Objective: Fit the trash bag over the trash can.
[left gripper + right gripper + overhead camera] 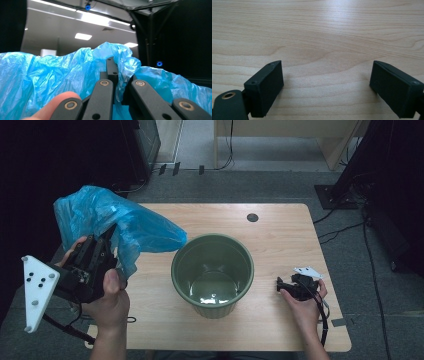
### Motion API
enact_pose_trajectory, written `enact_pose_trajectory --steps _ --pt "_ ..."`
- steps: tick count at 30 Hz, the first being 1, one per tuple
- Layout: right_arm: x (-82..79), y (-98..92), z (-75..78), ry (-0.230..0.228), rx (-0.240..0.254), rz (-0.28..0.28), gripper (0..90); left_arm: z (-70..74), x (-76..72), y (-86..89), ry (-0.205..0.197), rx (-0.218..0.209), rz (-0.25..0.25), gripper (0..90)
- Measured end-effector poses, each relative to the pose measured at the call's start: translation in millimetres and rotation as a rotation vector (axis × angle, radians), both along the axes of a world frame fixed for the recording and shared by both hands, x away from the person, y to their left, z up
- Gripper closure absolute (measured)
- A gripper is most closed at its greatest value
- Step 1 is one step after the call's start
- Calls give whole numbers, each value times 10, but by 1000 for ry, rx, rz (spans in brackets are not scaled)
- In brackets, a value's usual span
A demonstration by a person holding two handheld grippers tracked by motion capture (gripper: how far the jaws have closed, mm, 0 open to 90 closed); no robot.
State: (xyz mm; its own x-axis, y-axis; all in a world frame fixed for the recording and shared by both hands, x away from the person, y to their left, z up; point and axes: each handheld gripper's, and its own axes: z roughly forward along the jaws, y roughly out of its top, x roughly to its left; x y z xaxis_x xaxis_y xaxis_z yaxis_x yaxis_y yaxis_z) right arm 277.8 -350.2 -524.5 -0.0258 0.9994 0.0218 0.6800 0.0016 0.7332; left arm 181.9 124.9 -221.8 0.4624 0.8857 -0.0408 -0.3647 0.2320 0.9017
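Observation:
A crumpled blue plastic bag [115, 222] hangs in the air over the table's left edge, to the left of the green bin [212, 272]. My left gripper [107, 240] is shut on the bag's lower edge and points up and away. In the left gripper view the jaws stand pressed together with the blue bag [50, 77] bunched around my left gripper [112, 65]. My right gripper [281, 285] rests low on the table to the right of the bin, held by a hand. The right gripper view has my right gripper [325, 85] open, bare wood between its jaws.
The green bin stands upright at the middle of the wooden table [280, 240] and looks empty inside. A round cable hole [252, 217] is at the table's back. Cables [350, 227] run on the grey floor to the right.

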Motion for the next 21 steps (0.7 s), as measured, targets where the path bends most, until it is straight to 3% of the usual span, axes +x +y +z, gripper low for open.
enact_pose_trajectory --steps 6,8,14,17,21 --pt "1 1 0 0 0 -1 115 152 -110 -54 -45 -4 -43 900" --pt "1 1 0 0 0 -1 115 194 -154 -78 -55 -13 -80 900" --pt "1 4 0 0 -1 -3 115 242 -270 -143 -78 -13 -142 900" --pt "1 4 0 -1 -2 -3 115 202 -280 -181 -74 -6 -150 900" --pt "1 2 0 0 -1 -2 115 51 -186 -224 -19 -1 -162 896"
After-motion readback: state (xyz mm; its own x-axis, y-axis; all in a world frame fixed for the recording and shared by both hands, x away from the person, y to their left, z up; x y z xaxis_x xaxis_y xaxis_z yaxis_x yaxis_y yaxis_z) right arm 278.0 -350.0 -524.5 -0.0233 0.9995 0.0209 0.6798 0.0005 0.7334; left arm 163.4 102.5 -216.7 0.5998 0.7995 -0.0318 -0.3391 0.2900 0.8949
